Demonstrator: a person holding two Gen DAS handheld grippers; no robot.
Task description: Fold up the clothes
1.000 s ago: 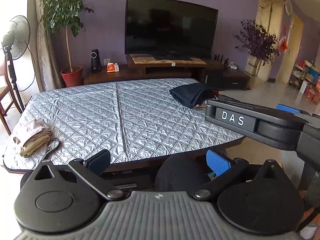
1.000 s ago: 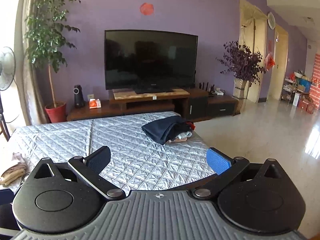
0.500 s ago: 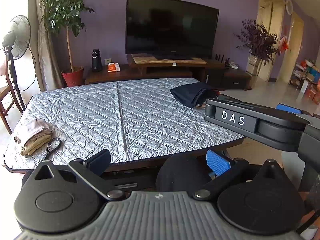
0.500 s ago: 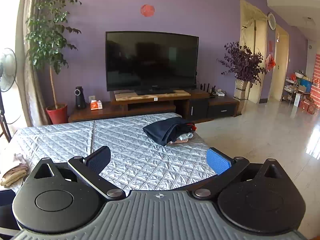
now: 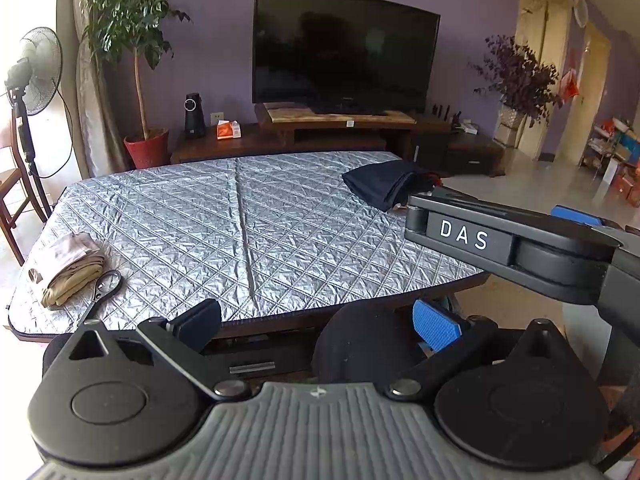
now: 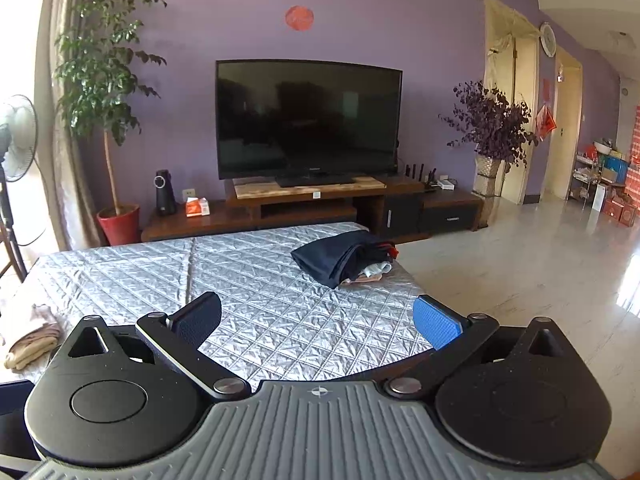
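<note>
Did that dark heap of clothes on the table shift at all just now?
No. The dark clothes heap lies at the same far right corner of the silver table cover, no nearer its centre seam.

Wide bare stretch of silver quilted table cover (image 5: 248, 216) across the middle. Dark navy pile of clothes (image 6: 340, 256) at the far right corner; folded beige garment (image 5: 66, 268) with black magnifying glass (image 5: 105, 286) beside it at the near left edge. Black right gripper body marked DAS (image 5: 500, 240) across the right side above the table edge.
</note>
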